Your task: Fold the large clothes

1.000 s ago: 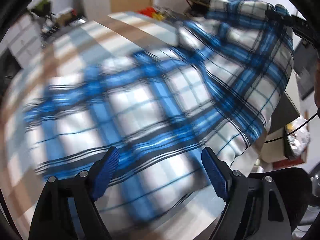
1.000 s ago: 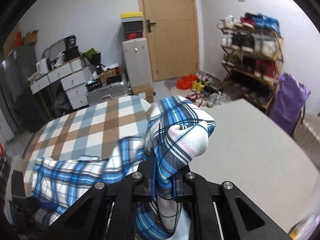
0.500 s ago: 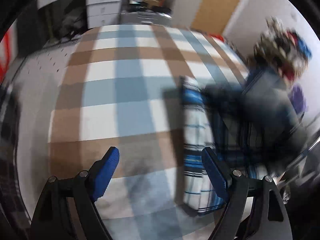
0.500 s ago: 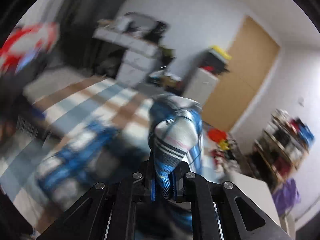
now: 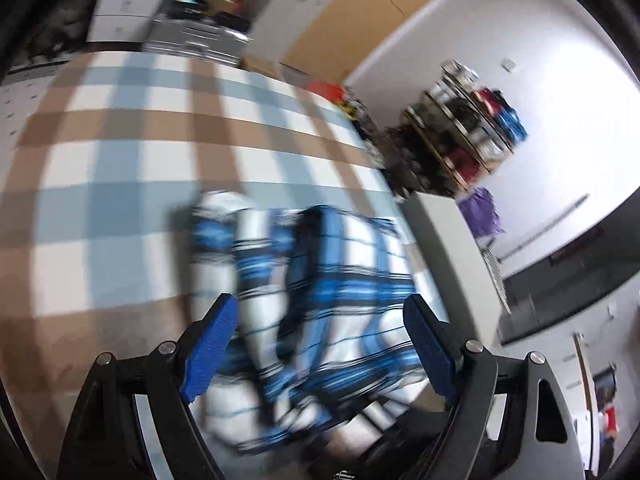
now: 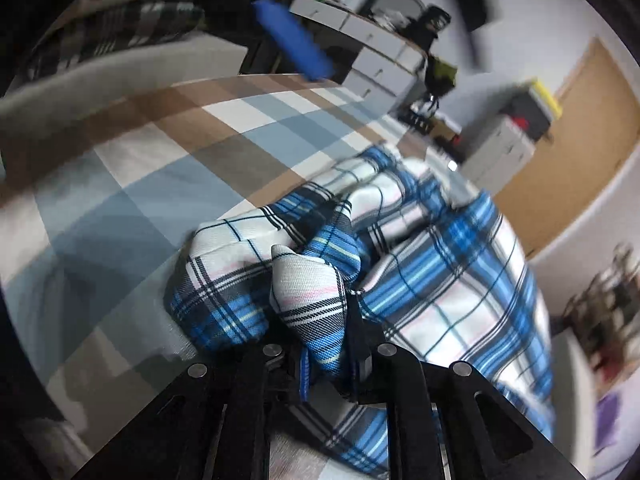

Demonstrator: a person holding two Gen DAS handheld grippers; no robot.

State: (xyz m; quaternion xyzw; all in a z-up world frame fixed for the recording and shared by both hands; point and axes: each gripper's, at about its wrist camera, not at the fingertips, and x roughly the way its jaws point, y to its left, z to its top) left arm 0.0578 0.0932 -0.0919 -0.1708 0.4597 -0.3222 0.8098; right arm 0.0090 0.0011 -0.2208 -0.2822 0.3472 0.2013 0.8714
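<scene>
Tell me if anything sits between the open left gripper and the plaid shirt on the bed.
Nothing visible does. The left gripper hangs open directly above the plaid shirt, which lies bunched on the checked bedcover; only air separates them.

The checked tablecloth [image 5: 120, 168] lies bare on its far and left stretches, giving open room for a hand to pass there. The blue plaid garment [image 5: 332, 280] heaps up at the near right part, a soft bunched mound in the way. Off the right edge a grey cabinet [image 5: 444, 236] stands just beside the table, with a shoe rack [image 5: 468, 128] behind it. Beyond the far edge, white drawers [image 6: 380, 64] and boxes close that side. Above the cloth in the right wrist view, the left gripper's blue pad [image 6: 294, 46] hangs over the far edge.
</scene>
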